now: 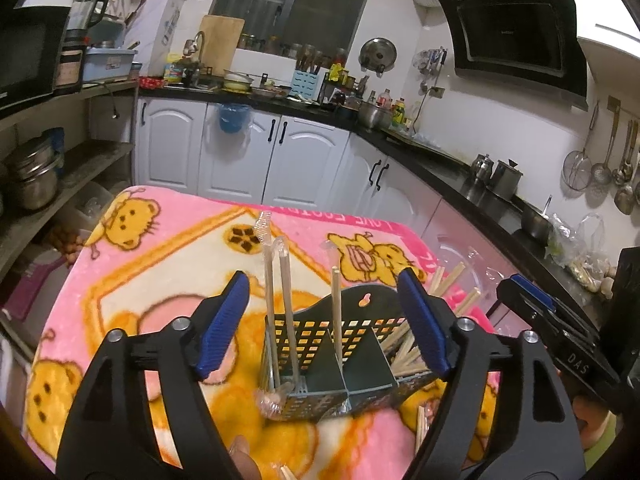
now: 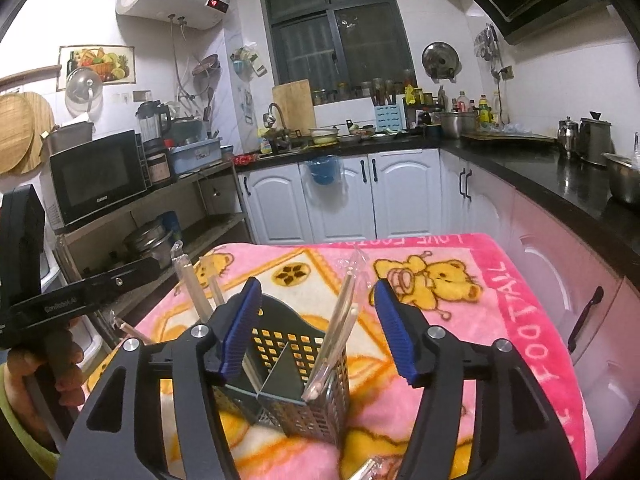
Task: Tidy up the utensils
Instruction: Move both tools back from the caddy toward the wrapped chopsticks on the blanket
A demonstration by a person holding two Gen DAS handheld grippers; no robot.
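Both the left tongs [image 1: 324,324] and the right tongs [image 2: 316,334] were wide open and held nothing. The basket [image 2: 296,364] in the middle of the frame could tip if a tong bumped it. The chopsticks [image 1: 276,300] would spill.

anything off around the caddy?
Yes. Loose chopsticks lie scattered on the blanket behind and right of the utensil caddy, not in its compartments. Both hand-held grippers, left and right, are open and empty.
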